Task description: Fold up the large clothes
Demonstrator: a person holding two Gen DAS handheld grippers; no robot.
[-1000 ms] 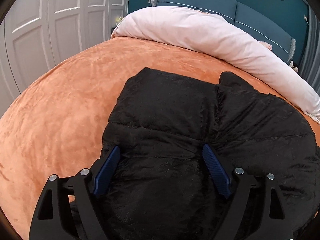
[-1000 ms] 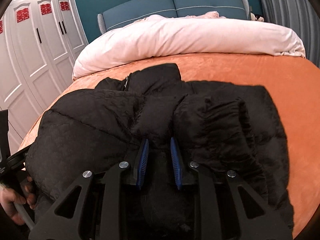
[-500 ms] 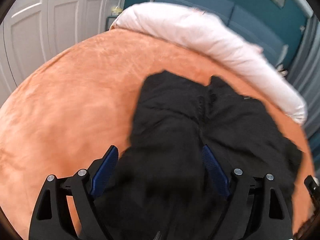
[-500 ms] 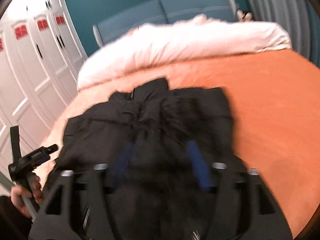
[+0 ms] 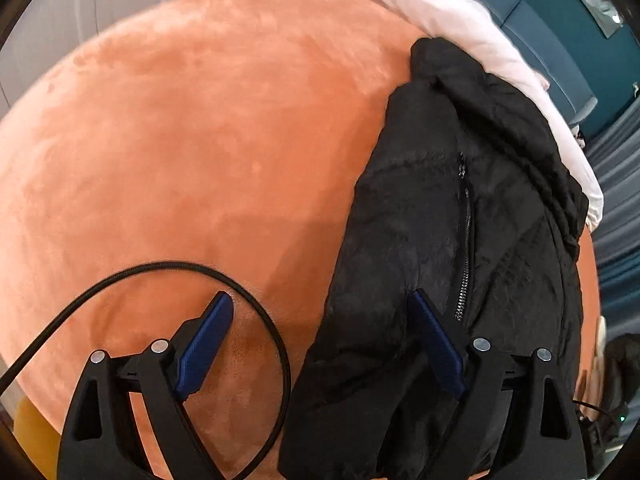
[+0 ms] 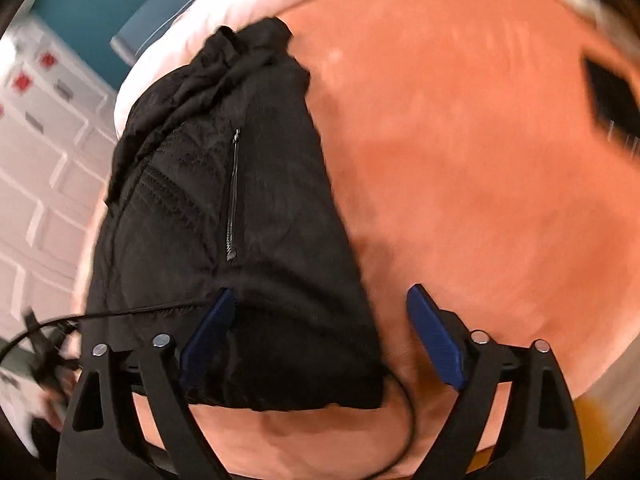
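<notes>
A black padded jacket (image 5: 448,240) lies folded lengthwise on the orange bedspread (image 5: 180,140), zip pocket up. In the left wrist view it fills the right side. My left gripper (image 5: 320,340) is open and empty, above the jacket's left edge near its hem. In the right wrist view the jacket (image 6: 240,220) lies left of centre on the bedspread (image 6: 460,160). My right gripper (image 6: 320,336) is open and empty above the jacket's near right corner.
A white duvet (image 5: 460,20) is bunched at the head of the bed before a teal headboard (image 5: 532,28). A black cable (image 5: 180,268) loops over the bedspread by my left gripper. White wardrobe doors (image 6: 36,160) stand to the left. A dark flat object (image 6: 608,92) lies at the far right.
My right gripper has opened and let go of the jacket. Both grippers have pulled back and swung outward. The jacket now lies as a narrower, long fold.
</notes>
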